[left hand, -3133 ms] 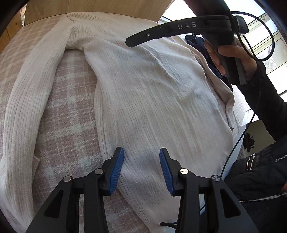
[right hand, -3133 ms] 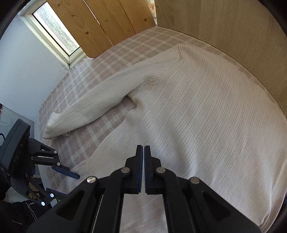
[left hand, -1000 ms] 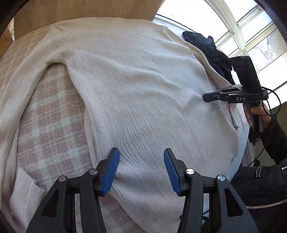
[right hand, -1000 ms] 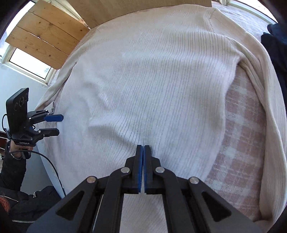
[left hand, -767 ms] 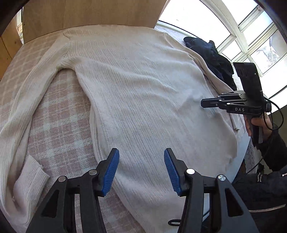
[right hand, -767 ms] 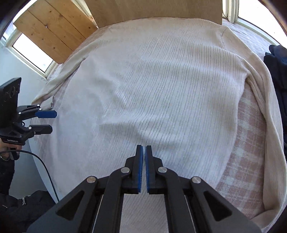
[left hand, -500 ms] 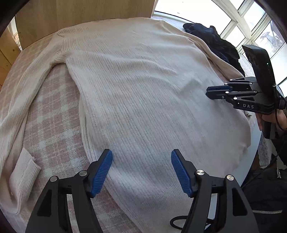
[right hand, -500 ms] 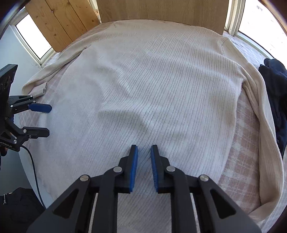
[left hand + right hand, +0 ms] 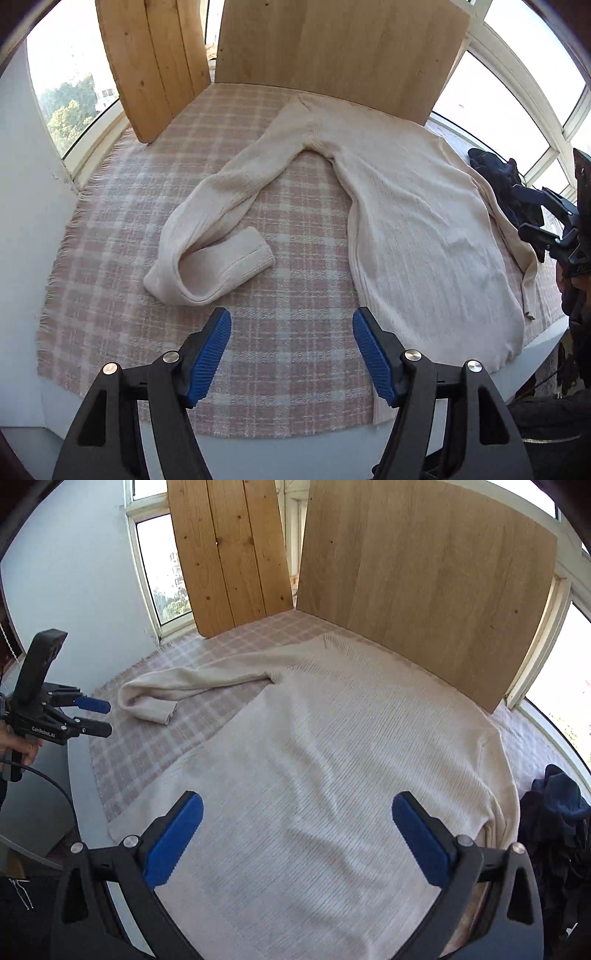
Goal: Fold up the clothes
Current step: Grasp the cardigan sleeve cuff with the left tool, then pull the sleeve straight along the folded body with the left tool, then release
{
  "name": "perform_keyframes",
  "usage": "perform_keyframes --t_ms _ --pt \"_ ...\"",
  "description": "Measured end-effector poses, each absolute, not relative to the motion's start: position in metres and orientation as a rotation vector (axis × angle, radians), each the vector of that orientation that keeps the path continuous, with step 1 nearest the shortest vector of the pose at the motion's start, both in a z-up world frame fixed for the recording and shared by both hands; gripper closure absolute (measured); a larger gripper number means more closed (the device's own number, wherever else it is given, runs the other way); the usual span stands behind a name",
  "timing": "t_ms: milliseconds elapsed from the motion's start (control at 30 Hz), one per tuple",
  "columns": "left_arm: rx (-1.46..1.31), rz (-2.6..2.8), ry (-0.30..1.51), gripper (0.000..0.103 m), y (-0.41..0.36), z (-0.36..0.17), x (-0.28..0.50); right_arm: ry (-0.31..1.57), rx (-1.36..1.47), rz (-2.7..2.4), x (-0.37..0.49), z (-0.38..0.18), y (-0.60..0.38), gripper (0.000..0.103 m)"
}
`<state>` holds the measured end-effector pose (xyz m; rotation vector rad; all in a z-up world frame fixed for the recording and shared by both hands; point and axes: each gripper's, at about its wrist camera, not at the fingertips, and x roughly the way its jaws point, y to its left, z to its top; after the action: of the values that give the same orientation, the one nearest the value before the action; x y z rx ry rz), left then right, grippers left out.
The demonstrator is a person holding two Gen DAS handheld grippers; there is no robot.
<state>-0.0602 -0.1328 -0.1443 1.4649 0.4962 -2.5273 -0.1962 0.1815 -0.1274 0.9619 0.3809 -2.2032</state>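
A cream ribbed sweater is laid flat on a pink plaid blanket, its body spread ahead of and beneath the jaws of the right gripper, which are released wide and hold nothing. One sleeve is seen ahead of the left gripper, doubled back on itself so that its cuff lies just beyond the left jaw; those jaws too are spread apart and empty, above bare blanket. The other sleeve lies along the body's edge beyond the right gripper's right jaw.

The step in hand is judged to be folding in the sleeve. It would be done well if the cuff were pinched through both knit layers and carried low across the body, since loose ribbing is likely to stretch and drag.

No container is seen; a dark garment is heaped on the sill, outside the right jaw. Wooden boards stand behind.
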Motion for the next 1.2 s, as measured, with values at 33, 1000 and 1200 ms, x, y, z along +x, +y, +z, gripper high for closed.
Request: perform_keyframes --t_ms 33,1000,1200 --pt "1.437 -2.508 0.530 0.036 -0.141 -0.145 -0.055 0.342 0.947 -2.203 -0.208 -0.117 0.178 0.000" --pt "1.366 -2.424 0.257 0.089 -0.191 -0.153 -0.086 0.797 1.029 -1.922 -0.302 -0.162 0.010 0.023" --pt "1.639 -2.357 -0.238 0.072 -0.141 -0.140 -0.057 0.707 1.225 -1.836 -0.336 -0.194 0.011 0.043"
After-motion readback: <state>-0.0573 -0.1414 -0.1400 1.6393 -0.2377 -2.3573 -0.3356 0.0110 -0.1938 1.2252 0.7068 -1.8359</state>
